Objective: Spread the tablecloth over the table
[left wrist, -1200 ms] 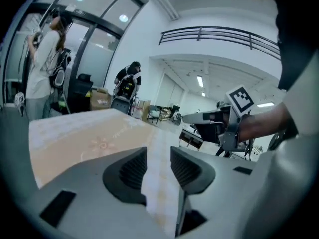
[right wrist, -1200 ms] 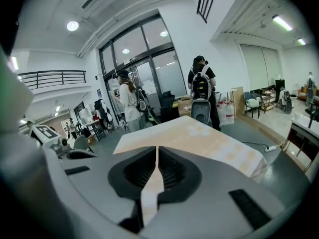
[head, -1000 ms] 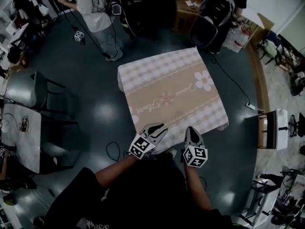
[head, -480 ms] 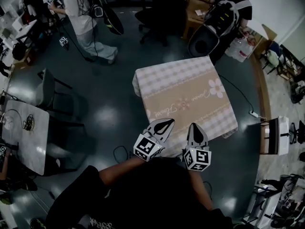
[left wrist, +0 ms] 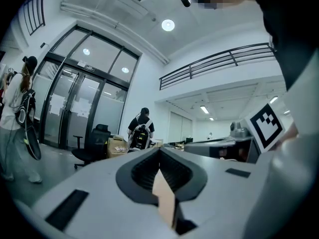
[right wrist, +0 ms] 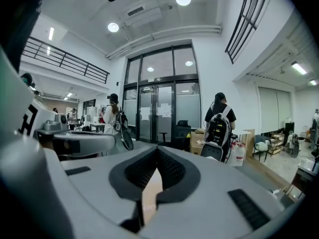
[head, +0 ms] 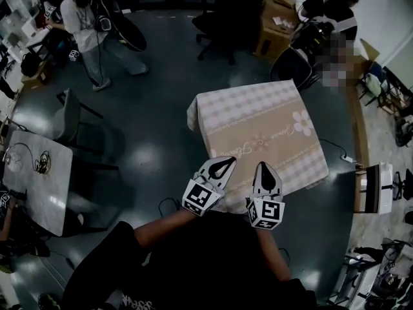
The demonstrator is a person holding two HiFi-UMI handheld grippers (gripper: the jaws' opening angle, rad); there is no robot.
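Observation:
The beige tablecloth (head: 258, 128), with checked borders and daisy prints, lies flat over the square table, its edges hanging down the sides. Both grippers hover side by side over its near edge, pointing across the table. The left gripper (head: 226, 163) has its jaws together, and so does the right gripper (head: 265, 168). In the left gripper view the left gripper (left wrist: 160, 156) shows a beige strip of cloth (left wrist: 164, 195) in the slit low between its jaws. The right gripper (right wrist: 157, 156) shows the same beige strip (right wrist: 151, 193). I cannot tell whether either strip is pinched.
A person with a backpack (head: 329, 11) stands beyond the table beside a cardboard box (head: 276, 28) and an office chair (head: 216, 18). Another person (head: 87, 31) is at the far left. A grey chair (head: 71, 124) and small table (head: 32, 179) stand left; a cable (head: 164, 205) lies on the floor.
The left jaws, parted a second ago, have come together. Both grippers have moved with my body, and the table has slid right and further off in the head view. The cloth stays flat.

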